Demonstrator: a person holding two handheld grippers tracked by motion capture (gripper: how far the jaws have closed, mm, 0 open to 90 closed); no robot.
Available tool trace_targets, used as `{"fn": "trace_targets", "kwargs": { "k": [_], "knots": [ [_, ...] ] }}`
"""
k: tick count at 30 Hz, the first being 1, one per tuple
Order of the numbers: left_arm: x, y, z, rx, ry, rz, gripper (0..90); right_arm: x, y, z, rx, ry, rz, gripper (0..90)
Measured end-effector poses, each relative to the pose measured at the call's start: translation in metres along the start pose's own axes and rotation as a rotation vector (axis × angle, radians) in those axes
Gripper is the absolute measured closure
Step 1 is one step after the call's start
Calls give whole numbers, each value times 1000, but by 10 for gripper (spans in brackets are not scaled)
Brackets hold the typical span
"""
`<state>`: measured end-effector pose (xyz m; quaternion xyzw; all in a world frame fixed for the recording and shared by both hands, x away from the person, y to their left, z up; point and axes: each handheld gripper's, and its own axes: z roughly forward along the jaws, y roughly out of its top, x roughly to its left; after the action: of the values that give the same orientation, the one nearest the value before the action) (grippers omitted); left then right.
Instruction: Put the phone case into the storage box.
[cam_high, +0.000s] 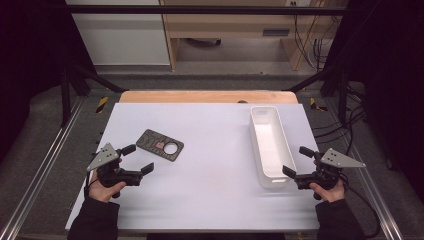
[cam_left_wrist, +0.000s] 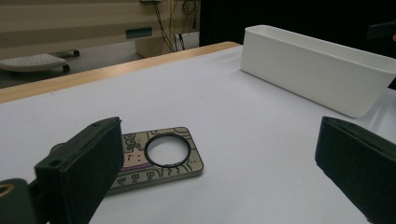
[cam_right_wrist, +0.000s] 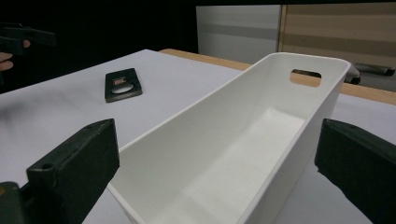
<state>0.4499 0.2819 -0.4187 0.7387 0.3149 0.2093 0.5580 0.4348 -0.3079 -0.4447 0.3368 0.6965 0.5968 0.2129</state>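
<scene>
A flat dark card with a round lens (cam_high: 160, 145) lies on the white table sheet, left of centre; it is also in the left gripper view (cam_left_wrist: 161, 156) and far off in the right gripper view (cam_right_wrist: 122, 84). A long white bin (cam_high: 270, 145) stands empty at the right, lengthwise front to back. My left gripper (cam_high: 138, 160) is open, just short of the card's near-left side, its jaws wide in the left gripper view (cam_left_wrist: 219, 172). My right gripper (cam_high: 296, 161) is open beside the bin's near right corner, with the bin's near end (cam_right_wrist: 224, 154) between its jaws.
The white sheet (cam_high: 210, 190) covers a wooden table whose far edge (cam_high: 207, 96) shows. Metal frame rails (cam_high: 50, 150) run along both sides. Cables (cam_high: 350, 120) hang at the right. Furniture and a floor lie beyond the table.
</scene>
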Motion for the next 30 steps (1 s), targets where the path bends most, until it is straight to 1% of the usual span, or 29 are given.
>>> {"fn": "trace_targets", "kwargs": {
  "k": [9, 18, 25, 27, 30],
  "knots": [
    [-2, 4, 2, 6, -2, 11, 7, 1, 0, 0, 3, 1, -12, 4],
    [-2, 13, 3, 8, 1, 8, 4, 2, 3, 0, 2, 3, -20, 4],
    [0, 19, 7, 29, 11, 1, 3, 2, 3, 0, 4, 3, -22, 4],
    [0, 20, 10, 46, 19, -6, 3, 2, 3, 0, 2, 3, -21, 4],
    [-1, 21, 13, 63, 24, 1, 2, 3, 3, 0, 3, 3, -22, 4]
  ]
}}
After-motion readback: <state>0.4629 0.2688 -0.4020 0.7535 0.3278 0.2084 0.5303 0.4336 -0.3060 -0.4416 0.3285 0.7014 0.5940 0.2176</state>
